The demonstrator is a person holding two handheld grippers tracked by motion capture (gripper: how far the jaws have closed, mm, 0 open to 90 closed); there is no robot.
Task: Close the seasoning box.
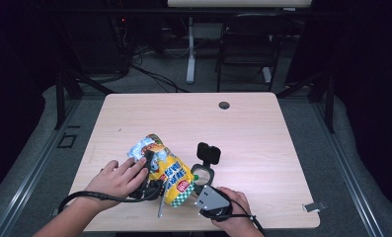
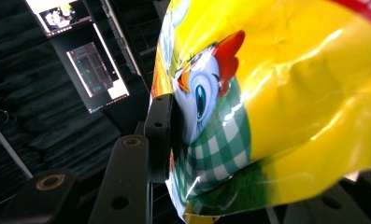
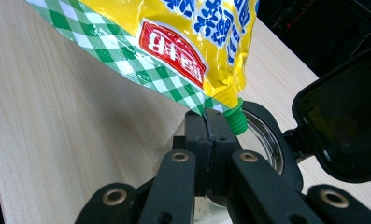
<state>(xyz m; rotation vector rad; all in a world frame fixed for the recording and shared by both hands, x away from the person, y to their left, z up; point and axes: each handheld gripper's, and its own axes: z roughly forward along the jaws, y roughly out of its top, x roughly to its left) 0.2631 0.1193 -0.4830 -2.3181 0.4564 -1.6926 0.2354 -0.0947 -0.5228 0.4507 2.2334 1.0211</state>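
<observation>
Yellow snack pouch (image 1: 166, 170) lies on the wooden bench (image 1: 262, 133), held between left gripper (image 1: 148, 183) and right gripper (image 1: 199, 190). Black open-lidded container (image 1: 205, 165) stands just beside the pouch.

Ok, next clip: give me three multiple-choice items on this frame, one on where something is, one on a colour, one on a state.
1. Where is the pouch's spout?
A. Over the open jar
B. At the table's far edge
C. On the chair

2. What colour is the spout?
A. Red
B. Green
C. White

3. How is the right hand-held gripper?
A. Wide open
B. Shut on the jar's lid
C. Shut on the pouch's corner

Key: 1 A, the right gripper view shows the spout right at the jar's rim, pointing down. 2 B, it is green in that view. 3 C, its jaws meet on the checked corner beside the spout; the left hand-held gripper grips the pouch higher up.
</observation>
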